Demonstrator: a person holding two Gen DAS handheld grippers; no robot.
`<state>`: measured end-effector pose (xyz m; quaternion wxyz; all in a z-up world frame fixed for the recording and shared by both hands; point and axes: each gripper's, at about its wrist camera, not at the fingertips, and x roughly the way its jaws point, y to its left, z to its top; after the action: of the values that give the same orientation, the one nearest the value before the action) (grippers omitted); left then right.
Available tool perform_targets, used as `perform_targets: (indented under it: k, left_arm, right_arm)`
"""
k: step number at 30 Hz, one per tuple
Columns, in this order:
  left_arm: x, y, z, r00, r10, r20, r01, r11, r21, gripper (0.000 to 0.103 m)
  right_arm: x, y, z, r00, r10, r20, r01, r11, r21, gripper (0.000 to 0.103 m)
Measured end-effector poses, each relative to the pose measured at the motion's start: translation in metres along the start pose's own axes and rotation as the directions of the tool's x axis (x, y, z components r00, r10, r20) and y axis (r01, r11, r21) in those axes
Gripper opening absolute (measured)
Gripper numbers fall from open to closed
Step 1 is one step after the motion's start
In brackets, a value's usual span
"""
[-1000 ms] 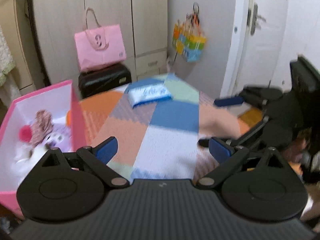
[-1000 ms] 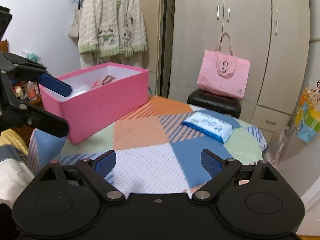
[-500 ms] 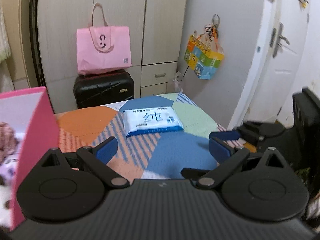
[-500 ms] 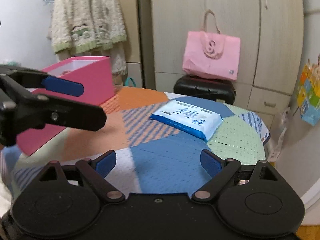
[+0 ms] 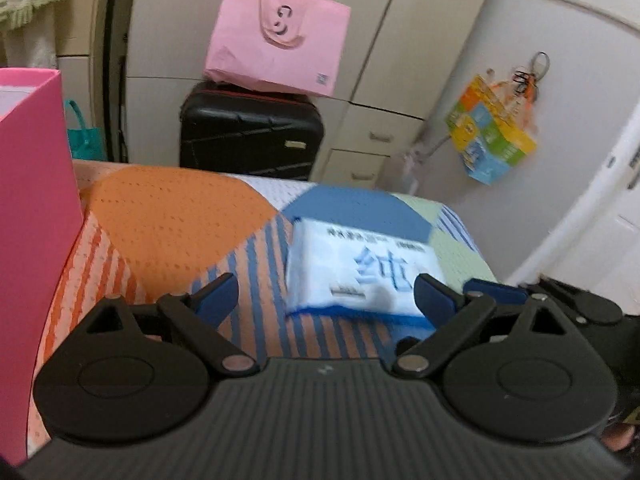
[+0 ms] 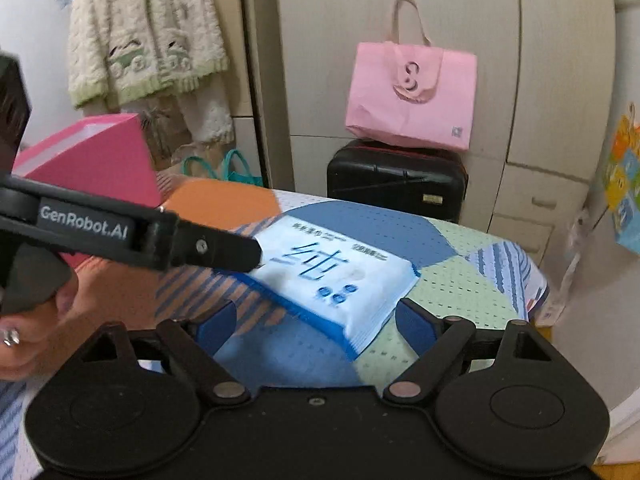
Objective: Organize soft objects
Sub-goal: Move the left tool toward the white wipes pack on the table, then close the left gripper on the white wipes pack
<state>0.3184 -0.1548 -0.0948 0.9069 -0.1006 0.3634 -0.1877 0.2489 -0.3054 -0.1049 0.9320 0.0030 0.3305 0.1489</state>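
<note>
A white pack of wet wipes (image 5: 360,276) with a blue edge lies flat on the patchwork tablecloth (image 5: 176,216). My left gripper (image 5: 325,298) hovers just in front of it, jaws wide and closing, pads clear of the pack. In the right wrist view the same pack (image 6: 336,276) has its near corner between my right gripper's (image 6: 315,320) fingertips; those jaws are closing too, with no pad touching. A left gripper finger (image 6: 160,236) reaches in to the pack's left edge. An open pink box (image 5: 32,240) stands at the table's left.
Behind the table a pink tote bag (image 6: 412,96) sits on a black suitcase (image 6: 396,180) against the cupboards. A colourful bag (image 5: 492,140) hangs on the wall at right. A knitted cardigan (image 6: 148,40) hangs at the left. A hand (image 6: 40,328) holds the left gripper.
Both grippers have swung away from the pink box and come down toward the wipes pack, which is now large and close. The left wrist has rolled. Both jaws have narrowed slightly.
</note>
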Motion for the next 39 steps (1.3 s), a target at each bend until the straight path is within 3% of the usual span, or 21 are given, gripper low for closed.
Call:
perform_targets:
  k: [5,11,13,15,18,24,39]
  left_arm:
    - [0.019,-0.002,0.002,1.000,0.015,-0.027,-0.016,0.999,-0.028,0.092]
    - [0.031,-0.007,0.003,0.998,0.062,-0.019,-0.063,0.998,-0.022,0.089]
    - [0.031,-0.011,0.001,0.997,0.068,-0.033,-0.068,0.998,0.005,0.082]
    - [0.030,-0.017,-0.002,0.995,0.098,-0.034,-0.096,0.994,0.050,0.066]
    - [0.027,-0.020,-0.002,0.997,0.057,-0.055,-0.055,0.998,0.038,0.054]
    - [0.020,-0.027,-0.007,0.997,0.055,-0.061,-0.051,0.996,0.070,0.053]
    - [-0.047,-0.031,-0.030,0.995,0.051,-0.083,-0.042,0.994,0.102,0.052]
  right_arm:
    - [0.013,-0.008,-0.004,1.000,-0.005,-0.026,0.005,1.000,0.018,0.089]
    - [0.016,0.002,-0.008,1.000,0.025,-0.019,-0.026,0.998,-0.056,0.085]
    - [0.016,0.003,-0.007,1.000,0.021,-0.016,-0.022,0.998,-0.059,0.080]
    - [0.015,0.002,-0.008,1.000,0.023,-0.009,-0.023,0.999,-0.048,0.070]
    - [0.014,0.001,-0.008,1.000,0.026,0.001,-0.026,0.999,-0.042,0.058]
    - [0.008,0.010,-0.008,1.000,-0.003,0.028,0.005,0.998,-0.055,0.052]
    - [-0.047,0.050,-0.027,0.999,0.005,0.038,-0.004,1.000,-0.019,0.052]
